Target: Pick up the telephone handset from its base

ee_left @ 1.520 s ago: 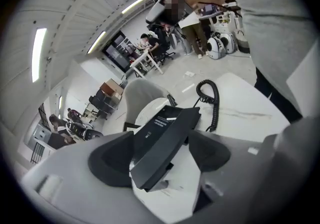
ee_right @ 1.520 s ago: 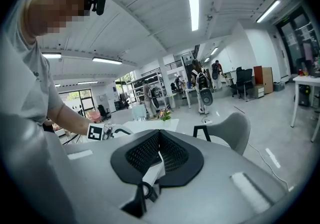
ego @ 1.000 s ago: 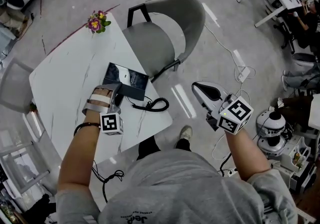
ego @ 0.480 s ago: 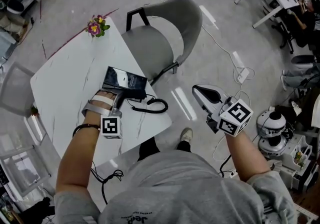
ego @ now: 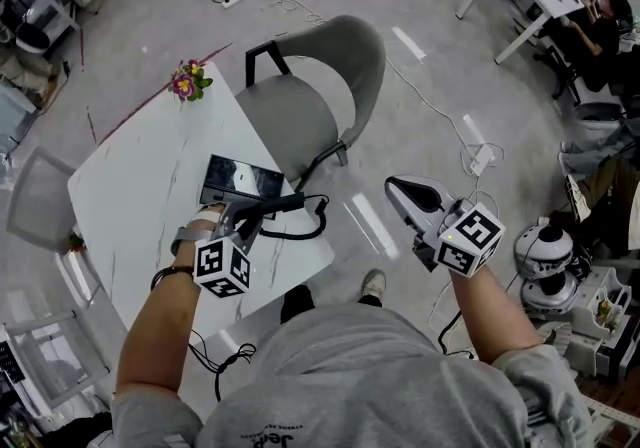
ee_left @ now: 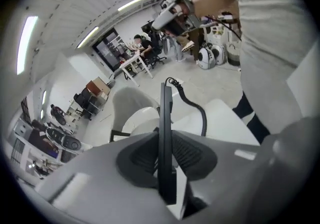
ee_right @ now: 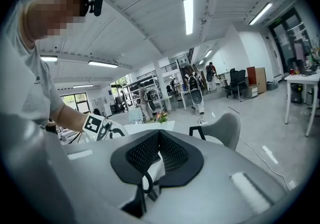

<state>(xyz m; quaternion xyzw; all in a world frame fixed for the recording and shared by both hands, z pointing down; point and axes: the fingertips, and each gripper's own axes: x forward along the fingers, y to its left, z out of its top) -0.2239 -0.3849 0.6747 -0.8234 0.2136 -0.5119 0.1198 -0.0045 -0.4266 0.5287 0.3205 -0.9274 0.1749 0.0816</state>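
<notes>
The black telephone handset [ego: 268,204] is off its base [ego: 236,176] and hangs a little above the white table [ego: 130,196]. My left gripper [ego: 240,221] is shut on it. In the left gripper view the handset [ee_left: 165,133] stands edge-on between the two pads, which press on its sides. Its coiled cord [ego: 305,226] trails from the handset's right end back to the table. My right gripper [ego: 405,191] is held off the table's right side, over the floor. Its pads [ee_right: 172,153] meet with nothing between them.
A grey chair [ego: 320,86] stands against the table's far right side. A small pot of flowers [ego: 185,83] sits at the table's far corner. Cables and a power strip [ego: 480,158] lie on the floor to the right, with desks and equipment beyond.
My left gripper closed on the handset, then rose and rolled with it, so the handset came off the base. The right gripper rose slightly.
</notes>
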